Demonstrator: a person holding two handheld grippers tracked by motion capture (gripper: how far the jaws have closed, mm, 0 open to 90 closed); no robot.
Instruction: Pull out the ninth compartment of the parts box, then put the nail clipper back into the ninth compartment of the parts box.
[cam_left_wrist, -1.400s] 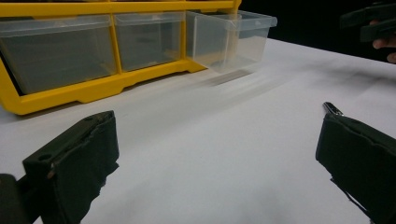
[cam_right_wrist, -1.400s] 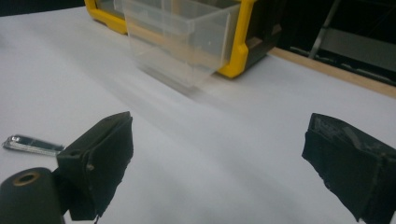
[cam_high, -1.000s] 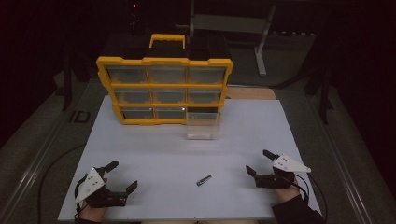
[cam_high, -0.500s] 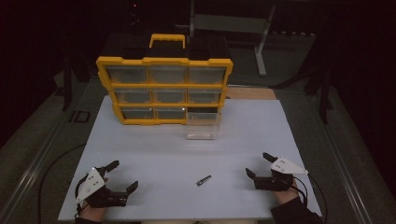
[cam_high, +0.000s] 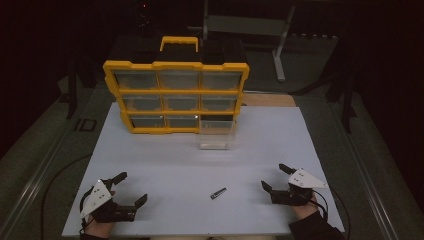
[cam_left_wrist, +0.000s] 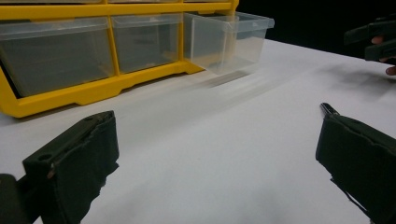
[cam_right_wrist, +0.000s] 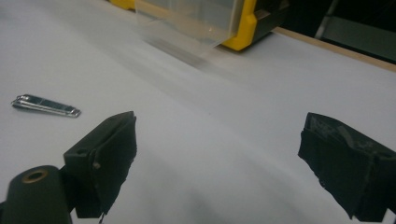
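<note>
On the table, both grippers and nail clipper stay put.

The right gripper, black with a grey three-cornered plate, has been drawn slightly back toward the near edge of the white counter, near its right corner, jaws spread wide and empty.

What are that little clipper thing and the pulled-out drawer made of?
The nail clipper looks like polished metal: silvery, with bright glints. The pulled-out drawer seems clear, glossy plastic, since the table shows through its walls. Its cabinet frame looks like yellow moulded plastic.
</note>
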